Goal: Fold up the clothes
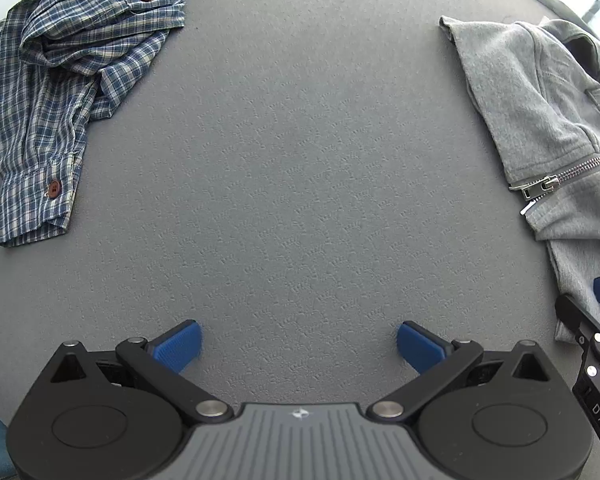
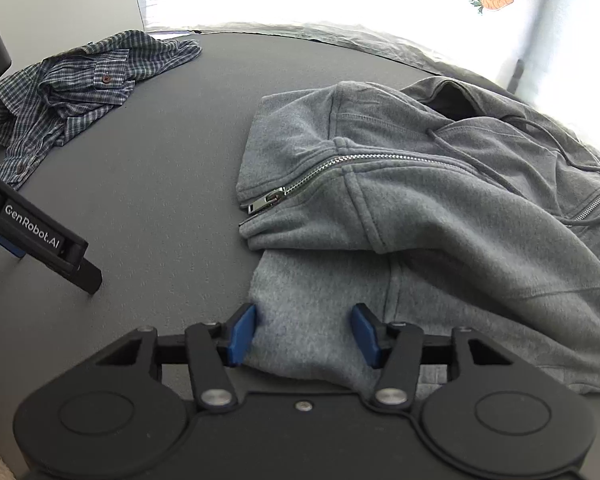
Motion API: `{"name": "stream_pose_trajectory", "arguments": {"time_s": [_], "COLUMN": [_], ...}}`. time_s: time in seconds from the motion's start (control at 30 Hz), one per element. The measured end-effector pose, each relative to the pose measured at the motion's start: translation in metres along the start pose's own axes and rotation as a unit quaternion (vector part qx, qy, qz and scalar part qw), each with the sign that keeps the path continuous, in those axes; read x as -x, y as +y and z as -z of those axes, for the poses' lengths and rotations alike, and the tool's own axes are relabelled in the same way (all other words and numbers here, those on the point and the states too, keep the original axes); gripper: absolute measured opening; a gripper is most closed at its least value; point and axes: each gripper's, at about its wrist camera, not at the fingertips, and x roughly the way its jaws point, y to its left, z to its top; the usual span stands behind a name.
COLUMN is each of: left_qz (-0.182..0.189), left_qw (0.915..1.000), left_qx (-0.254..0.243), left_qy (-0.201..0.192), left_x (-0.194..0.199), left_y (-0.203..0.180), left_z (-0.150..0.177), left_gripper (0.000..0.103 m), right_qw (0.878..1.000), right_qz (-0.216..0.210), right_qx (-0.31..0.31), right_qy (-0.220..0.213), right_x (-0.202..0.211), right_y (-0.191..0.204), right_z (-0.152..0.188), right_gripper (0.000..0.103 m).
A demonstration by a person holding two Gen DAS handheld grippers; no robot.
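Observation:
A grey zip-up hoodie (image 2: pixel 440 208) lies crumpled on the right of the grey table; it shows at the right edge of the left wrist view (image 1: pixel 540 100). A blue plaid shirt (image 1: pixel 60 72) lies bunched at the far left, also in the right wrist view (image 2: pixel 72 92). My left gripper (image 1: pixel 299 346) is open and empty over bare table between the two garments. My right gripper (image 2: pixel 304 334) is open, its blue fingers either side of the hoodie's near lower edge, not closed on it. The right gripper shows in the left wrist view (image 1: pixel 596 320).
The grey textured table (image 1: pixel 292 160) lies between the garments. A bright window with stickers is beyond the far edge (image 2: pixel 380 0). The left gripper's body (image 2: pixel 40 236) sits at the left of the right wrist view.

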Motion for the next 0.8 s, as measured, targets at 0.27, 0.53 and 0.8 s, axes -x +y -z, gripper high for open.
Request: {"name": "stream_pose_trajectory", "arguments": {"time_s": [0.27, 0.53, 0.8], "left_qz": [-0.001, -0.014, -0.038], "left_qw": [0.9998, 0.9976, 0.9946], "left_qx": [0.002, 0.028, 0.044], "left_qy": [-0.021, -0.061, -0.086], "left_x": [-0.003, -0.005, 0.010], "left_y": [0.001, -0.003, -0.039], "left_z": [0.009, 0.032, 0.077], "left_gripper": [0.103, 0.103, 0.103], "right_qw": [0.999, 0.994, 0.991], "right_qz": [0.022, 0.052, 0.097], "right_qx": [-0.038, -0.095, -0.095], "right_qy": [-0.001, 0.003, 0.002], "right_x": [0.013, 0.043, 0.081], "right_y": [-0.019, -0.050, -0.081], "right_z": [0.010, 0.048, 0.091], "right_gripper": [0.009, 0.008, 0.008]}}
